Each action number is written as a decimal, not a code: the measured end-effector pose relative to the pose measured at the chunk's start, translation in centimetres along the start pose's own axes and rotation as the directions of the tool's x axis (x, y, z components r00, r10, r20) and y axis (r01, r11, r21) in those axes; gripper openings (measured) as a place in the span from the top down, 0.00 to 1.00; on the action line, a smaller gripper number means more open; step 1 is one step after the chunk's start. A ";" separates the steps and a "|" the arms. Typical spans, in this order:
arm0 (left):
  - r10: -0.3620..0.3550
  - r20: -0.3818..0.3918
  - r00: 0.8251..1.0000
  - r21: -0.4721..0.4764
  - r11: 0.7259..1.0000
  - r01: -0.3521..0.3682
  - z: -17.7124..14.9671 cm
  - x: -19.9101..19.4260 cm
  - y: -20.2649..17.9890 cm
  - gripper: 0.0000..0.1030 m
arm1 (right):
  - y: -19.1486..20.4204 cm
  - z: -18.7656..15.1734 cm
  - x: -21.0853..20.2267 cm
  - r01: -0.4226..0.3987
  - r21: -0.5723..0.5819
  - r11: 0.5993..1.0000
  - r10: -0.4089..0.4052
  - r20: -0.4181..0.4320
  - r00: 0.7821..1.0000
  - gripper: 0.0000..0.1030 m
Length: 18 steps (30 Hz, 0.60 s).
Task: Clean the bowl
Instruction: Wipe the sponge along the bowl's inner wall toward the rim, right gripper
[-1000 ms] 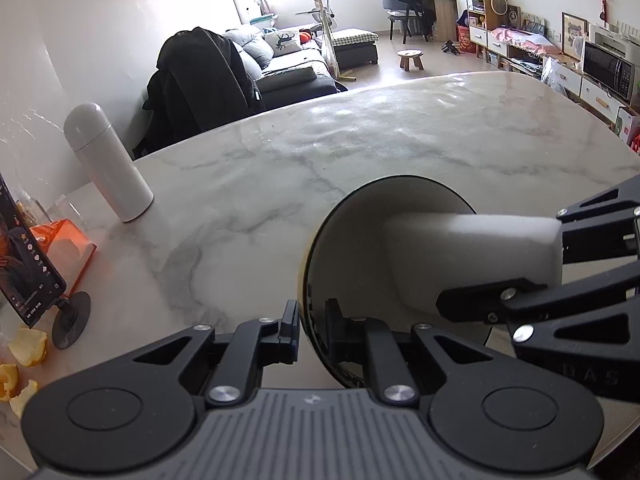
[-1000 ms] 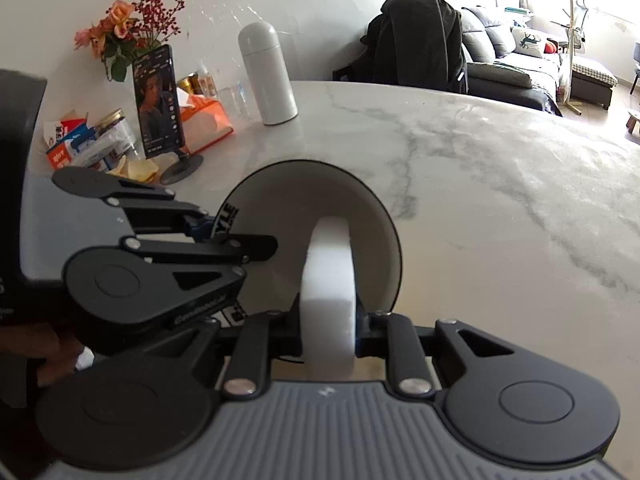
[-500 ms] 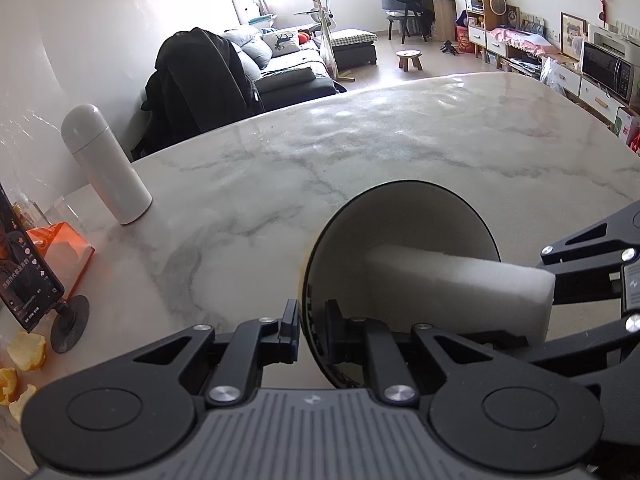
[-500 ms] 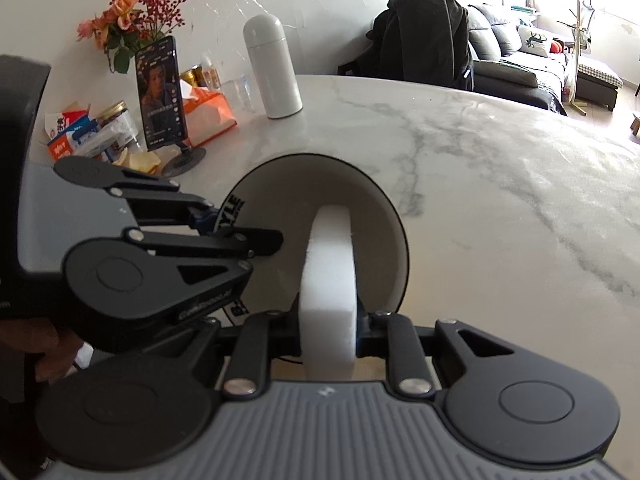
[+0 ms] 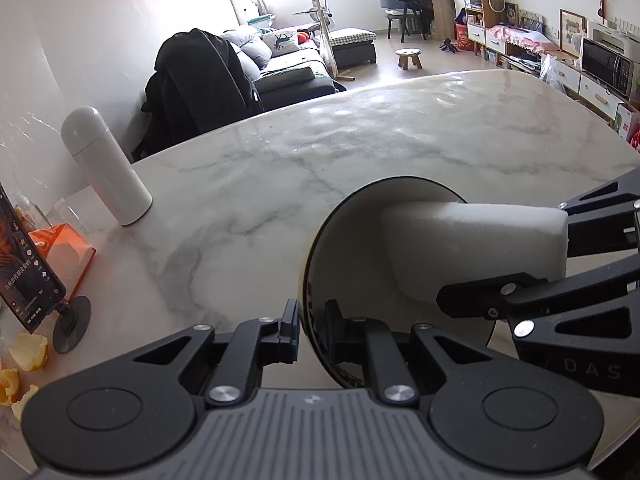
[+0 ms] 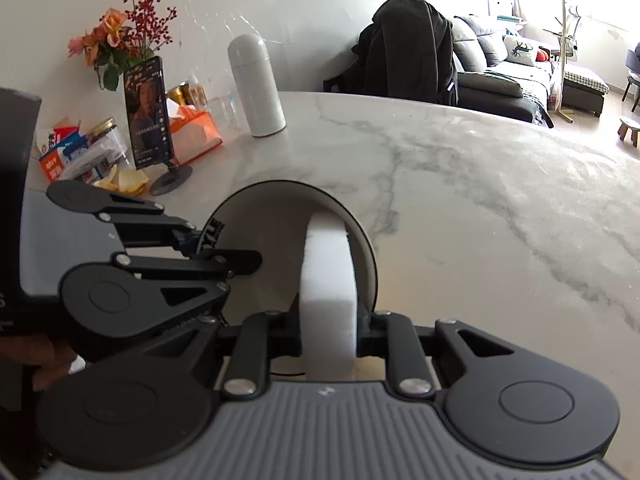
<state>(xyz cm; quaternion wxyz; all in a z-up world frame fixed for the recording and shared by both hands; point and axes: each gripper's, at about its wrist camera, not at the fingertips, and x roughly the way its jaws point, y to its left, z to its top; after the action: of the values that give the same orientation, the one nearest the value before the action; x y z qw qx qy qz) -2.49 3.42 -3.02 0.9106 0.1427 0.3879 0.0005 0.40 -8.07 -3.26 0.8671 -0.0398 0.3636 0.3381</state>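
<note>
the wiping step looks to be in hand: the bowl (image 5: 352,264) is tipped up on its edge over the marble surface (image 5: 280,184), its open side turned to the right, and a white sponge (image 5: 472,248) reaches into it. the next move, as i judge it, calls for rubbing the sponge round the inner wall while the bowl is kept from turning, then working toward the rim.

the left hand-held gripper (image 5: 311,330) is nearly closed, pinching the near rim of the bowl between its two fingers, one outside and one inside. the right hand-held gripper (image 6: 328,336) is clamped on the near end of the sponge, whose far end lies against the bowl's inside; whether it presses hard or only rests there is hard to tell from these views.

far left on the surface stand a white flask (image 5: 106,168), a phone on a stand (image 6: 148,116) and an orange tissue box (image 6: 196,132), well apart from the work.
</note>
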 end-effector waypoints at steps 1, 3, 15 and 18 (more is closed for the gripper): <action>0.001 0.000 1.000 0.001 1.000 -0.001 0.0 0.0 0.0 0.88 | 0.1 -0.1 0.1 -0.001 -0.002 1.000 0.001 -0.004 1.000 0.79; 0.001 -0.001 1.000 0.001 1.000 -0.001 -0.1 0.0 -0.1 0.88 | 0.3 -0.3 0.4 -0.008 -0.004 1.000 0.008 -0.014 1.000 0.79; -0.003 -0.001 1.000 -0.002 1.000 0.003 -0.1 0.0 0.1 0.88 | 1.6 -0.9 1.2 -0.046 -0.030 0.998 0.045 -0.049 0.998 0.78; -0.003 -0.003 1.000 -0.004 1.000 0.003 -0.2 0.0 0.1 0.88 | 1.4 -0.8 1.1 -0.034 -0.026 0.999 0.033 -0.041 0.999 0.78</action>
<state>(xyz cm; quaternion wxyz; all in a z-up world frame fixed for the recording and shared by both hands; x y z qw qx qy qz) -2.57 3.59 -3.10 0.9103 0.1404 0.3895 0.0000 -0.42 -6.67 -4.35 0.8531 -0.0523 0.3772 0.3566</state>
